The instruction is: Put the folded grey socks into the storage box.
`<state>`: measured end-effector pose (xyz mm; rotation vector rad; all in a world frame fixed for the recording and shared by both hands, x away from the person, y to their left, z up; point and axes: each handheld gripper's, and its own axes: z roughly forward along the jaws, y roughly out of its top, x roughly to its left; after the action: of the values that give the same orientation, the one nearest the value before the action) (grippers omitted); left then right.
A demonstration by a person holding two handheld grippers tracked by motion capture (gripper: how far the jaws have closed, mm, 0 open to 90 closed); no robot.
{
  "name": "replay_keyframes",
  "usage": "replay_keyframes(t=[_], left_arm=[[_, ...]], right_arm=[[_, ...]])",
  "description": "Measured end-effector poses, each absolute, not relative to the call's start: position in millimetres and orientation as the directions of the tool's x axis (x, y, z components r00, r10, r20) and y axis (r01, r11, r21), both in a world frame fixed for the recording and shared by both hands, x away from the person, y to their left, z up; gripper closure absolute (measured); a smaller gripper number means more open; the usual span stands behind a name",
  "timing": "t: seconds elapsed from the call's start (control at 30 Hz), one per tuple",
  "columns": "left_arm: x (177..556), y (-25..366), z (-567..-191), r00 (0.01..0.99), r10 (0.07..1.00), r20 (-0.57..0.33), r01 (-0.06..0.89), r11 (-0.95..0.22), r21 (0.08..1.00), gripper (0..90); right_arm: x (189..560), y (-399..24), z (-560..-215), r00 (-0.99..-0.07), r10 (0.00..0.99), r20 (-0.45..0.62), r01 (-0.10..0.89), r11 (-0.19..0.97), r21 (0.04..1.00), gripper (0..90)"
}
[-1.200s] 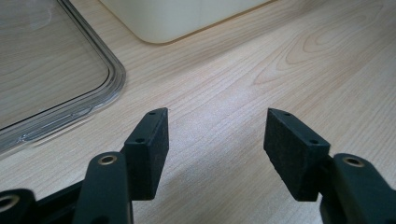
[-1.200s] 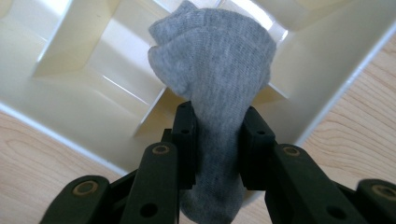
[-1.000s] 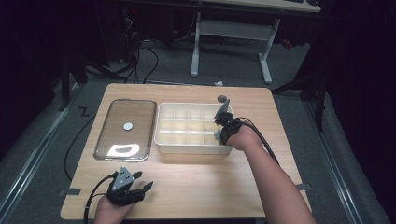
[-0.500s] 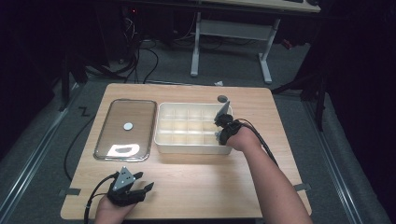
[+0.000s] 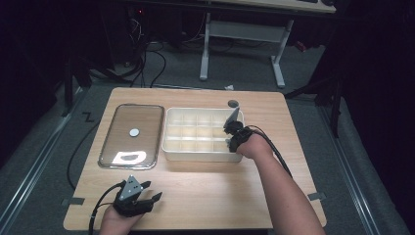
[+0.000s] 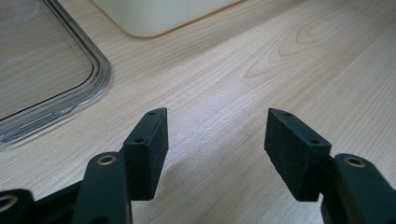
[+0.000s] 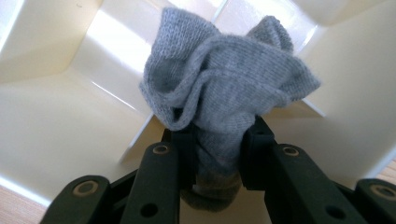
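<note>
Right tongs pinch a bunched grey sock, held over a compartment at the right end of the cream divided tray, which sits mid-tabletop. Left tongs are spread, idle near the front-left edge beside the clear lid. The sock is best lowered fully below the dividers before the pinch is eased, so no fold is left draped over a wall.
</note>
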<state>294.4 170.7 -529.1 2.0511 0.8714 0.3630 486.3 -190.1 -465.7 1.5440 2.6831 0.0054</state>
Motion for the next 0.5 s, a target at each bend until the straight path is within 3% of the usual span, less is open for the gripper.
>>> replay_keyframes(t=[0.5], left_arm=[[294.3, 171.6, -528.9, 0.710, 0.702, -0.065, 0.448, -0.378, 0.810, 40.3]], right_arm=[[485.9, -190.7, -464.6, -0.512, 0.858, -0.035, 0.858, 0.513, 0.033, 70.3]])
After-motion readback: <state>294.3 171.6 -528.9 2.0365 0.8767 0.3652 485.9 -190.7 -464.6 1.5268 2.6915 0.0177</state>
